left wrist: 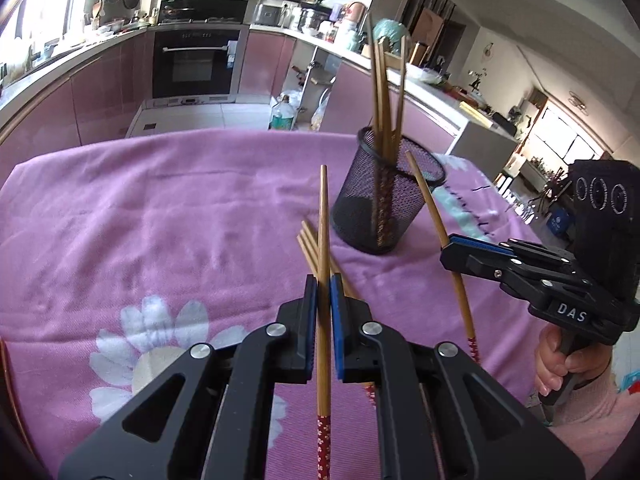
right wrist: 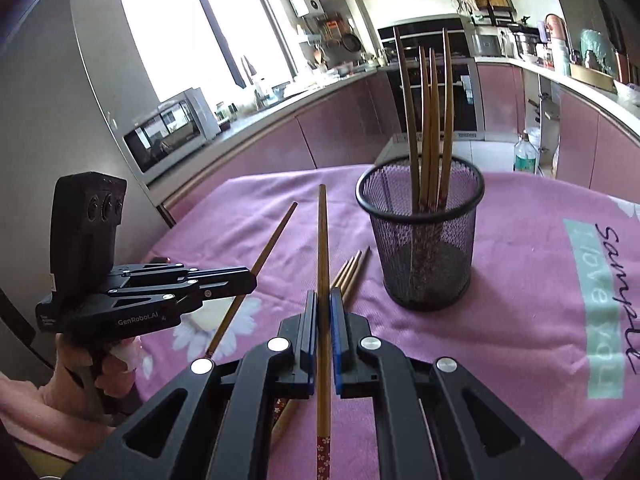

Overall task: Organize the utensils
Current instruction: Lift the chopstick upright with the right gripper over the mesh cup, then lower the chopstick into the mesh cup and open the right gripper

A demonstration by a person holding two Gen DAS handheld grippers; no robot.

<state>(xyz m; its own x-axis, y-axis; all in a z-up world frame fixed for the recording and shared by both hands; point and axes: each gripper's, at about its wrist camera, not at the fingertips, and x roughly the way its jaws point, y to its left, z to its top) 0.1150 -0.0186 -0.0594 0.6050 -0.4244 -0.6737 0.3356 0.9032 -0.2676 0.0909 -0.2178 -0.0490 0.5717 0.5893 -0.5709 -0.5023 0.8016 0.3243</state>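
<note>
- Left tool [left wrist: 323,284] clamped on a chopstick [left wrist: 323,216], tip up.
- Right tool [right wrist: 324,300] likewise gripping its chopstick [right wrist: 322,232].
- Mesh cup [right wrist: 420,240] ahead, nearer the right tool.

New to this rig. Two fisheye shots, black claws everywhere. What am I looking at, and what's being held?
There is no robot arm here: a person holds a pistol-grip two-finger gripper in each hand. Each picture comes from a camera mounted on one gripper, looking along its fingers.

In the left wrist view, the left gripper is shut on a chopstick; the right gripper appears at the side. In the right wrist view, the right gripper is shut on its own chopstick.

On the pink tablecloth stands a black mesh cup already holding several chopsticks upright. A few loose chopsticks lie beside it.
</note>
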